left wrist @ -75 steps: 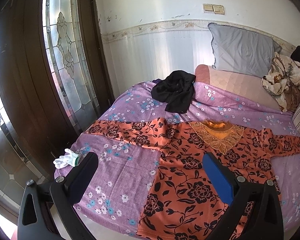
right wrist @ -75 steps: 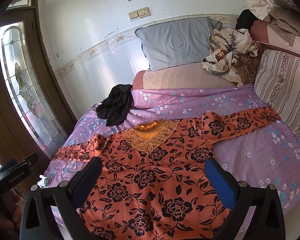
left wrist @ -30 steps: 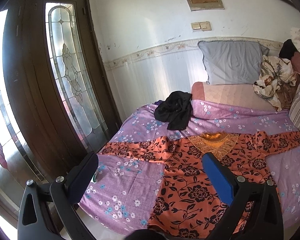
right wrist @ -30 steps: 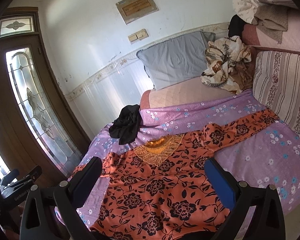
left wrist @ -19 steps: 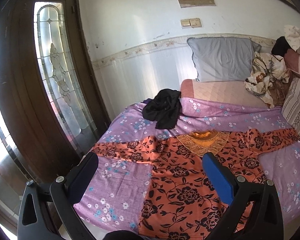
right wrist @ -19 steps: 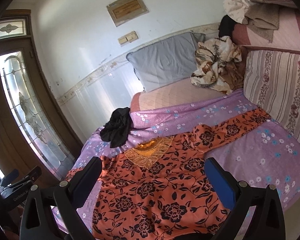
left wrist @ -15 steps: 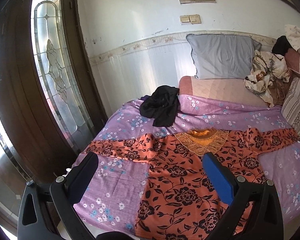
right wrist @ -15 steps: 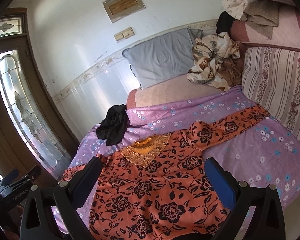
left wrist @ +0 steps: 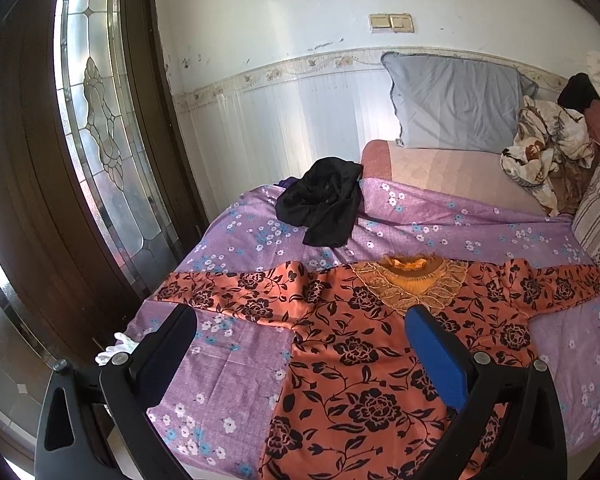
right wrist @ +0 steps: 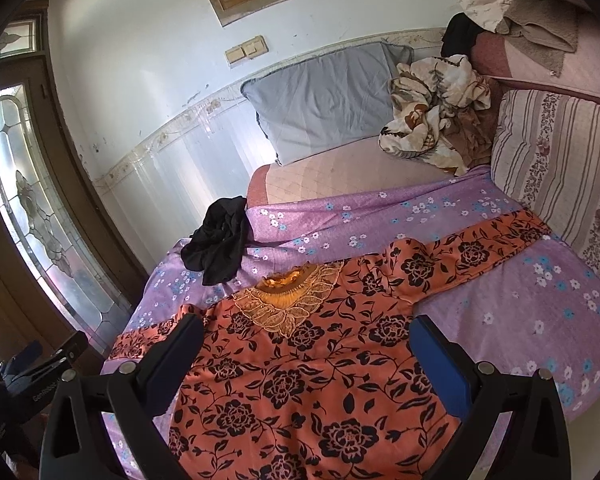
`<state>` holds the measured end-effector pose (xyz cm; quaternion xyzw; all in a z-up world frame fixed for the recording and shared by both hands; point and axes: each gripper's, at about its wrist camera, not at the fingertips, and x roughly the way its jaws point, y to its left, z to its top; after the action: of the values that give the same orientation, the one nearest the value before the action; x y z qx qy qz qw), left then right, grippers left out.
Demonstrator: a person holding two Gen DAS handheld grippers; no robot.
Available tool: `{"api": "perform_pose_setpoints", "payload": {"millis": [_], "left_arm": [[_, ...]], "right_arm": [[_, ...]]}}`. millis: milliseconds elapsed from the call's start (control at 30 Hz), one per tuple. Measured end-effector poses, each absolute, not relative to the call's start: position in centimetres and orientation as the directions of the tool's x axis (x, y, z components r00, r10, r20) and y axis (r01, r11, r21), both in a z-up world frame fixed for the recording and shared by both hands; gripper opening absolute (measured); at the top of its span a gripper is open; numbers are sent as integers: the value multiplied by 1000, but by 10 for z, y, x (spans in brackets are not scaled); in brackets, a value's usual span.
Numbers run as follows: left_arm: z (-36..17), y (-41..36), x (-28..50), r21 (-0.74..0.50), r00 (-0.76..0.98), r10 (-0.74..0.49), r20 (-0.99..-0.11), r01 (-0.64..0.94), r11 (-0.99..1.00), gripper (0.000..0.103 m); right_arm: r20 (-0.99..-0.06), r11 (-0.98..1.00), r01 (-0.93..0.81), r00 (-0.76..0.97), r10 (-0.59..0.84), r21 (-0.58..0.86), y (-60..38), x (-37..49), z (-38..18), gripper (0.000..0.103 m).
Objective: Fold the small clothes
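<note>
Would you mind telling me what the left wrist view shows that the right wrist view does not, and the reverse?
Only the left wrist view shows the white glove at the bed's near left corner. Only the right wrist view shows the left gripper from outside and the brown towel on the stacked bedding. Both show the orange floral blouse spread flat, the black garment, the grey pillow and open gripper jaws.

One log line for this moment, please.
stage: before first fold | shirt: spread flat on bedsheet, sleeves out | left tongs: open, empty | right tongs: open, empty
</note>
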<state>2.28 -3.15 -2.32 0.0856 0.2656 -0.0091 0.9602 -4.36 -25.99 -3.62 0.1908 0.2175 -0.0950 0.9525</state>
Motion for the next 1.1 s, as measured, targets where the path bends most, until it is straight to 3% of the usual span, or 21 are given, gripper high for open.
{"api": "perform_pose_setpoints", "payload": {"millis": [767,1100], "left_arm": [[-86,-51,152,80,841,12,-541,37,996,103],[-156,-63,203,169,785,80,-615,32,985,103]], "right_arm": [[-531,913,324,834,-150,249,-264,62,-70,103],[-585,885,370,798,-147,282,-299,115,-115,103]]}}
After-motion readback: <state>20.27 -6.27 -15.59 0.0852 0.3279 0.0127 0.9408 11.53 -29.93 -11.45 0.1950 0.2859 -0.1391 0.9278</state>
